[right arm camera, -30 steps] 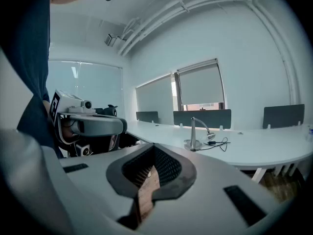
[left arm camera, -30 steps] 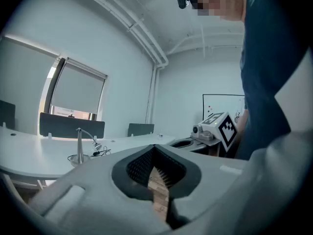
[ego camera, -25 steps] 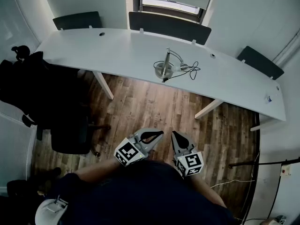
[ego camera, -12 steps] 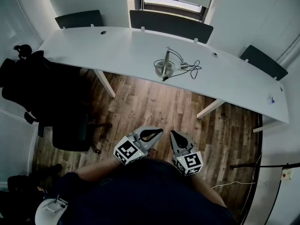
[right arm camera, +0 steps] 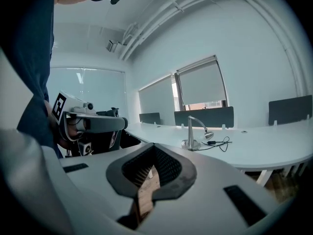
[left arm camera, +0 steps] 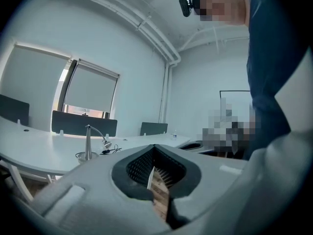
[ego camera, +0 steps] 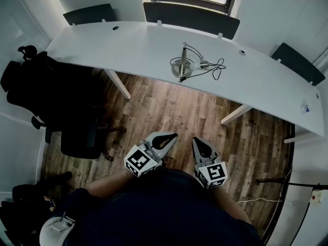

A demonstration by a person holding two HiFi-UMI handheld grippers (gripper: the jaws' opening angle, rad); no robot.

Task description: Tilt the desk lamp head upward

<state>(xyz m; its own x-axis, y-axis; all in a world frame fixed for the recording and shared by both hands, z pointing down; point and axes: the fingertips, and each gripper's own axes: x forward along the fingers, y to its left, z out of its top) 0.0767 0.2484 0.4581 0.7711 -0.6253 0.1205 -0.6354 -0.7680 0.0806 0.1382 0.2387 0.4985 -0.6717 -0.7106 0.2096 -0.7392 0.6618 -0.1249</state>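
Observation:
A silver desk lamp (ego camera: 182,64) stands on the long white desk (ego camera: 128,47), its curved neck ending in a small head (ego camera: 204,64) that points down to the right. A black cable (ego camera: 218,68) loops beside it. Both grippers are held close to the person's body over the wooden floor, far short of the desk. The left gripper (ego camera: 170,136) and right gripper (ego camera: 198,140) are both shut and empty. The lamp (left arm camera: 88,142) shows far off in the left gripper view beyond the shut left gripper (left arm camera: 154,147). In the right gripper view the lamp (right arm camera: 191,132) stands beyond the right gripper (right arm camera: 154,145).
A black office chair (ego camera: 79,137) draped with dark clothing (ego camera: 36,88) stands left of the person. Dark divider panels (ego camera: 189,15) line the desk's far edge. White desk legs (ego camera: 119,83) reach the wood floor (ego camera: 169,111). A small item (ego camera: 306,107) lies at the desk's right end.
The head view has shifted, so the desk and lamp sit a little higher in the picture. Both grippers stay shut near the body, the right one slightly further right.

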